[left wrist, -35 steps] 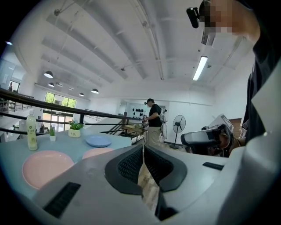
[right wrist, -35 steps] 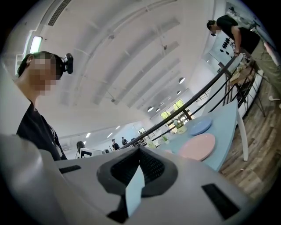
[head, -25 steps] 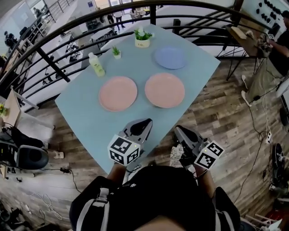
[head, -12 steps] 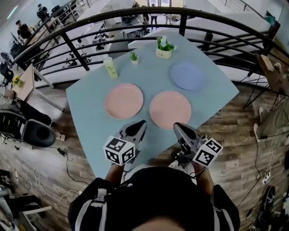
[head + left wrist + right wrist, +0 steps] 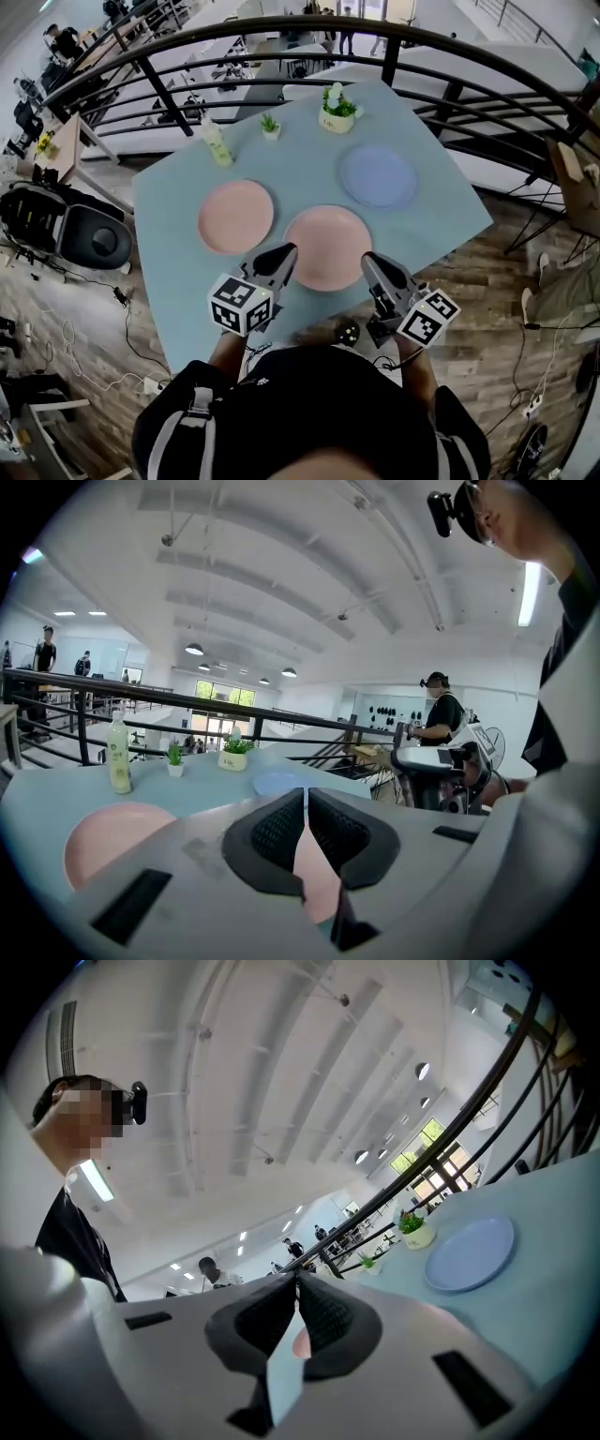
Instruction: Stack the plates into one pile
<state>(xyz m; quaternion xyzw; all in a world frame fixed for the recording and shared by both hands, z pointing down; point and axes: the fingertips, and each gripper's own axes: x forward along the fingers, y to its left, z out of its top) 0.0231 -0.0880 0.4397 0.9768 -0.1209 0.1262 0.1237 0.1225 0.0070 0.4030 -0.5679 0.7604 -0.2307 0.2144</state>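
Three plates lie apart on the light blue table (image 5: pixel 169 234): a pink plate (image 5: pixel 235 217) at the left, a second pink plate (image 5: pixel 327 247) nearest me, and a blue plate (image 5: pixel 378 176) behind it to the right. My left gripper (image 5: pixel 281 253) is shut and empty, its tips at the near pink plate's left rim. My right gripper (image 5: pixel 371 262) is shut and empty too, just off that plate's right rim. In the left gripper view the left pink plate (image 5: pixel 112 841) and blue plate (image 5: pixel 281 782) show past the closed jaws. The blue plate (image 5: pixel 469 1252) fills the right gripper view's right side.
A pale green bottle (image 5: pixel 217 144), a small potted plant (image 5: pixel 270 126) and a white flower pot (image 5: pixel 337 109) stand along the table's far edge. A black railing (image 5: pixel 281 37) curves behind it. An office chair (image 5: pixel 84 234) sits on the wood floor at the left.
Both grippers have moved forward over the table's near edge, up to the near pink plate. The head view has shifted, so the table sits more square. The plates lie as before.
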